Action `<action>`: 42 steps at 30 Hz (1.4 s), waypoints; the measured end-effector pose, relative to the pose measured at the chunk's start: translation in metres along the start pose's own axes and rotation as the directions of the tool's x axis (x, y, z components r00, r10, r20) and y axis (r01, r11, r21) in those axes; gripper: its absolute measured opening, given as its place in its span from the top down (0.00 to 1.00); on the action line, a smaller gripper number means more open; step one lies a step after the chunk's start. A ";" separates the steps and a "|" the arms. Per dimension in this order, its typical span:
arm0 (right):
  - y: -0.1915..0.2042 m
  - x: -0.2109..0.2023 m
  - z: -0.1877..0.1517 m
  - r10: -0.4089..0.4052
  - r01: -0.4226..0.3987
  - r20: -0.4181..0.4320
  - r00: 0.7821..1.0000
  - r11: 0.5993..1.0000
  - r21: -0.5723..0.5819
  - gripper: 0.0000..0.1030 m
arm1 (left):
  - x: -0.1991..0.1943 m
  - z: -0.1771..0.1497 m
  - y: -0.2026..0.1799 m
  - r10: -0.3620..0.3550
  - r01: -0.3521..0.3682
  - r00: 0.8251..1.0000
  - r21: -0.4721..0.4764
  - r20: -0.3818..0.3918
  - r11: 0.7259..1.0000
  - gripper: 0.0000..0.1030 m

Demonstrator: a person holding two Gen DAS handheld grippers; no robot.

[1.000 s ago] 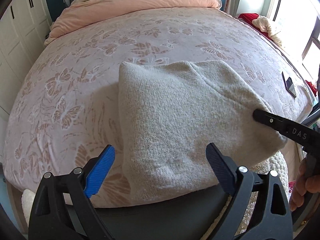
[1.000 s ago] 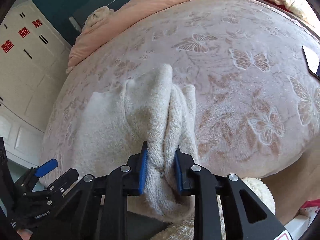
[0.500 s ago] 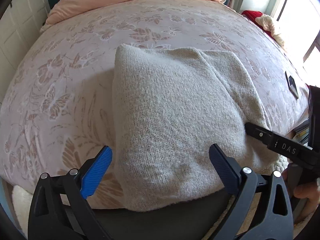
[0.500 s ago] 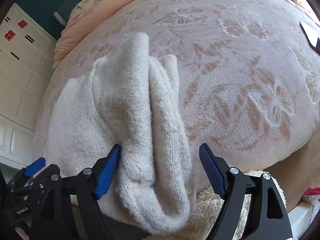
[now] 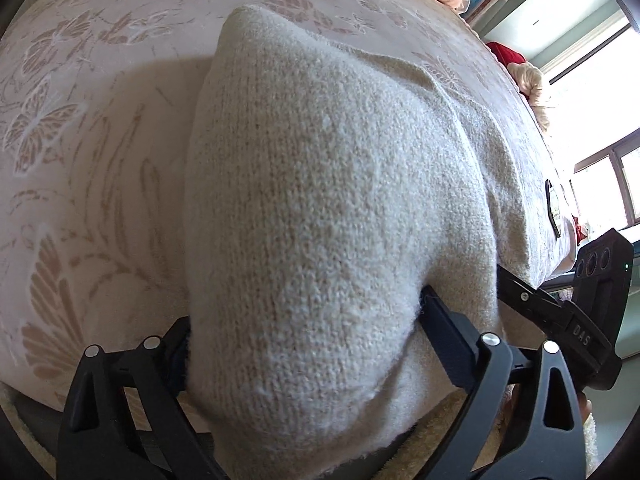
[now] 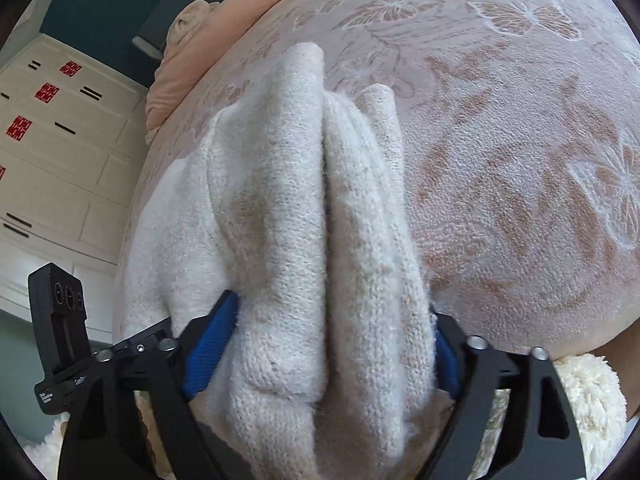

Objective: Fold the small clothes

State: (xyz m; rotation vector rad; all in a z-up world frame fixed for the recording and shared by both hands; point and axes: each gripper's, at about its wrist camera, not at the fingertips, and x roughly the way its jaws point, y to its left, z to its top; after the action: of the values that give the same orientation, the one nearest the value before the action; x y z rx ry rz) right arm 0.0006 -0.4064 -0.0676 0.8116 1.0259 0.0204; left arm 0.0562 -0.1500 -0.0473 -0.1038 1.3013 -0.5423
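Observation:
A cream knitted sweater [image 5: 332, 208], folded into a thick rectangle, lies at the near edge of the bed. My left gripper [image 5: 304, 340] is open wide with its jaws on either side of the sweater's near left end; the knit bulges between them. My right gripper [image 6: 332, 336] is open wide around the bunched right end of the sweater [image 6: 304, 216], its blue pads at both sides of the folds. The right gripper's body shows in the left wrist view [image 5: 576, 320], and the left gripper's body in the right wrist view [image 6: 64, 340].
The bed carries a pink blanket with butterfly patterns [image 5: 80, 128] [image 6: 520, 160]. A peach duvet [image 6: 208, 52] lies at the headboard. A dark phone [image 5: 553, 208] rests near the bed's right edge. White wardrobes [image 6: 52, 152] stand left; a fluffy cream rug [image 6: 592, 400] lies below.
My right gripper let go of the sweater's folds and opened wide. Both grippers moved forward, so the sweater's near end now sits between each pair of jaws.

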 end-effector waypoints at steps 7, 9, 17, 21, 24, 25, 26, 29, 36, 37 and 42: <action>0.026 -0.024 -0.008 -0.039 0.037 0.088 0.995 0.999 0.026 0.65 | -0.032 0.000 -0.041 0.119 -0.117 0.993 0.200 0.000 0.973 0.46; 0.032 -0.034 -0.013 -0.038 0.035 0.101 0.994 0.999 0.038 0.66 | -0.043 -0.002 -0.050 0.132 -0.132 0.991 0.232 0.016 0.964 0.48; 0.029 -0.058 -0.038 -0.043 0.037 0.099 0.994 0.998 0.059 0.66 | -0.067 -0.020 -0.057 0.117 -0.115 0.993 0.265 0.012 0.957 0.49; 0.027 -0.057 -0.048 -0.054 0.047 0.089 0.995 0.996 0.071 0.66 | -0.057 -0.030 -0.052 0.137 -0.129 0.991 0.255 -0.012 0.958 0.50; 0.037 -0.065 -0.049 -0.044 0.039 0.101 0.994 0.998 0.043 0.66 | -0.064 -0.032 -0.054 0.139 -0.134 0.990 0.261 -0.002 0.956 0.50; 0.041 -0.069 -0.047 -0.034 0.031 0.103 0.994 0.999 0.035 0.66 | -0.068 -0.031 -0.055 0.138 -0.134 0.990 0.260 0.003 0.956 0.50; 0.046 -0.073 -0.046 -0.026 0.023 0.111 0.993 0.999 0.027 0.66 | -0.072 -0.030 -0.056 0.137 -0.134 0.990 0.259 0.007 0.956 0.50; 0.064 -0.091 -0.044 -0.010 0.011 0.144 0.990 1.000 -0.010 0.67 | -0.086 -0.027 -0.059 0.126 -0.126 0.992 0.259 0.017 0.958 0.50; 0.112 -0.144 -0.036 0.039 -0.013 0.270 0.962 0.995 -0.098 0.68 | -0.145 -0.019 -0.075 0.059 -0.095 0.989 0.281 0.133 0.955 0.51; 0.119 -0.154 -0.034 0.053 -0.021 0.295 0.954 0.994 -0.110 0.68 | -0.156 -0.016 -0.077 0.044 -0.087 0.987 0.284 0.154 0.955 0.51; 0.160 -0.208 -0.030 0.122 -0.040 0.435 0.892 0.981 -0.192 0.68 | -0.216 -0.003 -0.092 -0.037 -0.064 0.958 0.337 0.286 0.939 0.51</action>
State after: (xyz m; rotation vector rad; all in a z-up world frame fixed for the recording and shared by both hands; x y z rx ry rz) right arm -0.0806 -0.3524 0.1774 0.6534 0.5453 -0.0026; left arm -0.0110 -0.1350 0.1768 0.1136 0.9068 -0.7080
